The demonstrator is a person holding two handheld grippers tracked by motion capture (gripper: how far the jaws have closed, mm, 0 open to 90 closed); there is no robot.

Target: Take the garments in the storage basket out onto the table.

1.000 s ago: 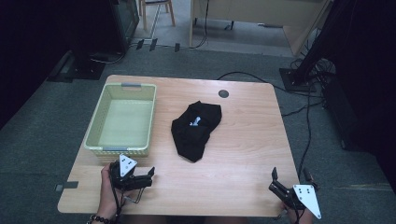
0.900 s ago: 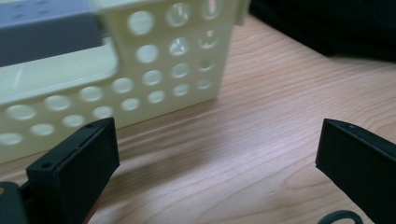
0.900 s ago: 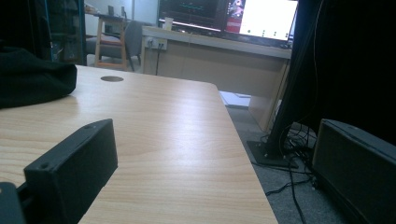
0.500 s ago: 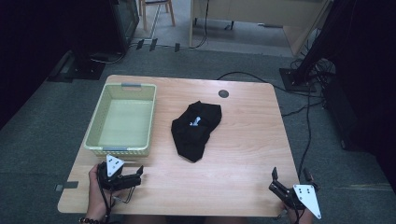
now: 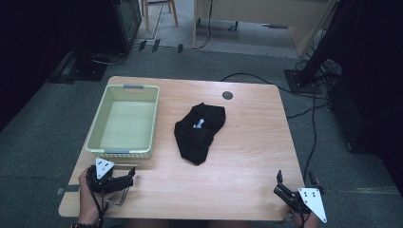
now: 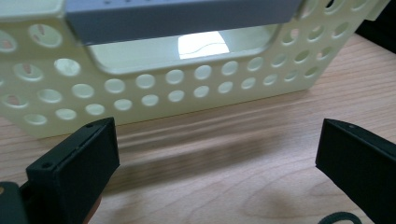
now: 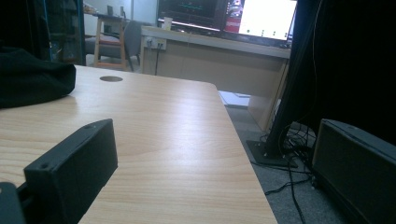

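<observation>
A black garment (image 5: 198, 132) with a small white label lies crumpled in the middle of the wooden table (image 5: 247, 156). A pale yellow perforated basket (image 5: 124, 153) stands at the left, empty inside. My left gripper (image 5: 129, 175) rests at the table's front left corner, just before the basket's near end, held by a hand. In the left gripper view, my left gripper (image 6: 217, 154) is open, with the basket wall (image 6: 154, 93) close ahead and nothing between the jaws. My right gripper (image 5: 295, 179) sits at the front right corner, open and empty (image 7: 215, 158), with the garment (image 7: 32, 77) far off to its left.
A round cable hole (image 5: 227, 95) sits near the table's far edge. The table's right edge (image 7: 243, 154) runs close beside my right gripper, with cables and a stand base (image 7: 275, 154) on the floor below. A desk with monitors stands beyond.
My left gripper has slid left along the front edge, ending near the basket's front end. The right gripper, garment and basket have not moved.
</observation>
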